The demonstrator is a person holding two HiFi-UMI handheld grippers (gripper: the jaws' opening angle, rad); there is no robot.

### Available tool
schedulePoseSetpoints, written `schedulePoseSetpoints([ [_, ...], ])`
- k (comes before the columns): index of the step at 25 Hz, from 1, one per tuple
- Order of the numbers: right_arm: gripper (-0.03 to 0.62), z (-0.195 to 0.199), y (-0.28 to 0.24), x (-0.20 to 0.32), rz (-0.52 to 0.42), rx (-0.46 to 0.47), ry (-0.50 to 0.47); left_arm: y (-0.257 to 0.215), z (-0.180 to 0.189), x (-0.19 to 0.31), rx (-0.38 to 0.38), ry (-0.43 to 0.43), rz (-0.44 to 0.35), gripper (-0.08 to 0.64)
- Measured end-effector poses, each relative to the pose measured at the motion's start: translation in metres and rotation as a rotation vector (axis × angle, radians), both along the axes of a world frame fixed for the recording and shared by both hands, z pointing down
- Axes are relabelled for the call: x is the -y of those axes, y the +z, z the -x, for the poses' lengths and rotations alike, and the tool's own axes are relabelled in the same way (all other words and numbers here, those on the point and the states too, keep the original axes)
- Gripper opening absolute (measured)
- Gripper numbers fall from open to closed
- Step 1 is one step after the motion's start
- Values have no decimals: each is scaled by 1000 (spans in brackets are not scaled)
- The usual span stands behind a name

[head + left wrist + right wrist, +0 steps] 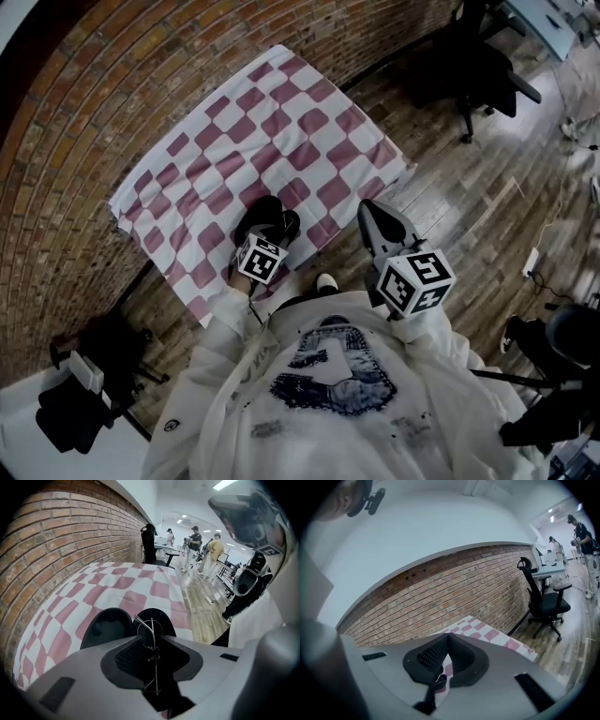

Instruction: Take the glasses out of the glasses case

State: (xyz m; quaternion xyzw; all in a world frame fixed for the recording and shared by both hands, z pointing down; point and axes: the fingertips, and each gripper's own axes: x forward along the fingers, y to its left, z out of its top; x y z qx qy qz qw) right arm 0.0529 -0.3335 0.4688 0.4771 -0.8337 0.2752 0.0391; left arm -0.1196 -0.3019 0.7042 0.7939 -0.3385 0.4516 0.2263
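Observation:
A black glasses case lies open on the pink-and-white checked cloth, its two halves side by side. In the head view the case shows at the cloth's near edge, partly under my left gripper. Thin wire-framed glasses stand edge-on between the jaws of the left gripper. The jaw tips touch the frame on both sides, just over the case. My right gripper hangs to the right over the cloth's near edge. Its jaws are shut with nothing in them.
A brick wall runs along the cloth's far and left sides. Wooden floor lies to the right, with a black office chair standing there. Several people stand far off in the room. A dark bag sits on the floor at lower left.

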Motion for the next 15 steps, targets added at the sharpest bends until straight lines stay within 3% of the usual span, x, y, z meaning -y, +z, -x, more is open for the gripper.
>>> schedulePoseSetpoints([
  [15,14,-11,0,0,10,10,11,11,-2,-3,22,-7,30,67],
])
